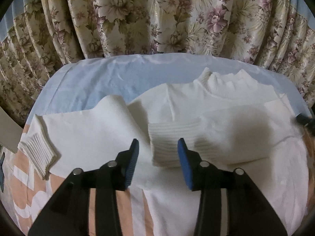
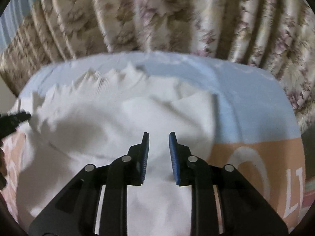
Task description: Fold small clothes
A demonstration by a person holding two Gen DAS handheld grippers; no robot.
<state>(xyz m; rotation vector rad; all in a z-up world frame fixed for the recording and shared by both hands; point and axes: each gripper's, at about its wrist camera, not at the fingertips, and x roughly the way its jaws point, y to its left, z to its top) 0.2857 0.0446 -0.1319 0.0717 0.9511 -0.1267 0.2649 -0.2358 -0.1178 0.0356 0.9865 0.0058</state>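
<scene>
I have the left gripper (image 1: 158,147) at the lower middle of its frame, fingers spread wide and holding nothing, with a ribbed cuff (image 1: 173,141) of the white sweater (image 1: 226,122) lying between the blue pads (image 1: 184,163). The sweater fills the centre and right of that frame, spread on the bed (image 1: 84,90), collar (image 1: 222,84) toward the top right; one sleeve is folded across its body, the other sleeve (image 1: 78,129) stretches to the lower left, ending in a second cuff (image 1: 37,155). In the blurred right wrist view, the right gripper (image 2: 159,137) sits at lower centre over the sweater's body, its fingers apart and empty. A floral curtain (image 1: 157,19) hangs across the top of both frames. I see no containers.
</scene>
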